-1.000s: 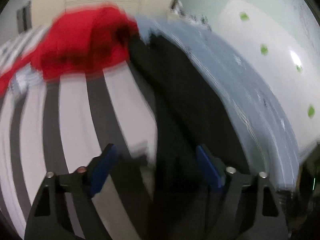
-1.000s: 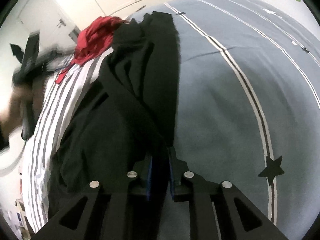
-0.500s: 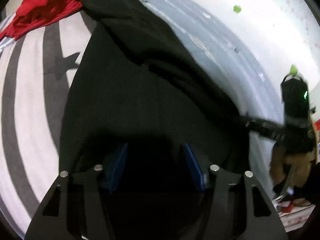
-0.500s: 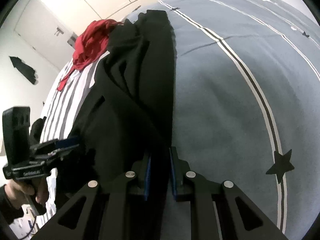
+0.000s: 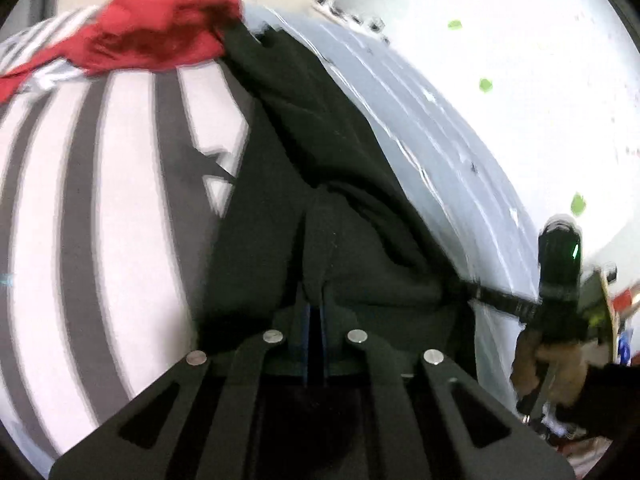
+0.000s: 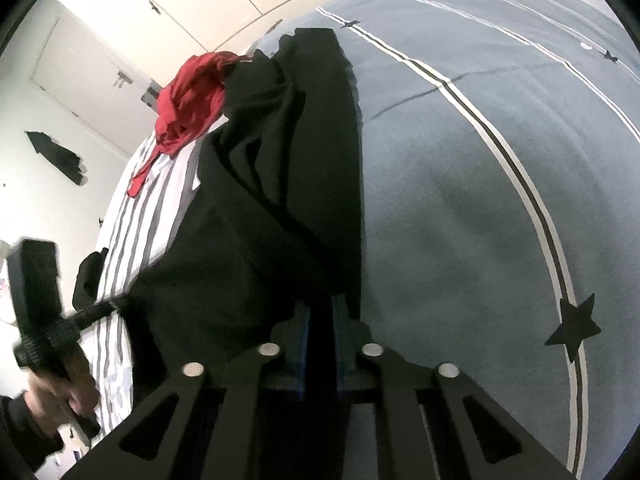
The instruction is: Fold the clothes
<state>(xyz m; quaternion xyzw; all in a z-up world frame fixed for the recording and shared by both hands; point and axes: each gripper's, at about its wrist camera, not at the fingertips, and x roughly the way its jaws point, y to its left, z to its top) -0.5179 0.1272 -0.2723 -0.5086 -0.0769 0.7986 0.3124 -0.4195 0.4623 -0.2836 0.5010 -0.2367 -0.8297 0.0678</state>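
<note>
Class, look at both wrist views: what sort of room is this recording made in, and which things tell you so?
Most likely a bedroom. A bed with star-patterned striped bedding fills both views, cream wardrobe doors stand behind it, and a black garment and red garment lie on the bed.

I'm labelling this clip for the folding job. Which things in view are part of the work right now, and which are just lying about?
In use:
- long black fabric garment, spread along the bed
- left gripper, shut on its near edge
- right gripper, shut on its near edge too

Lying about:
- crumpled red cloth garment at the far end
- blue-grey star-print bed cover
- grey-and-white striped sheet
</note>
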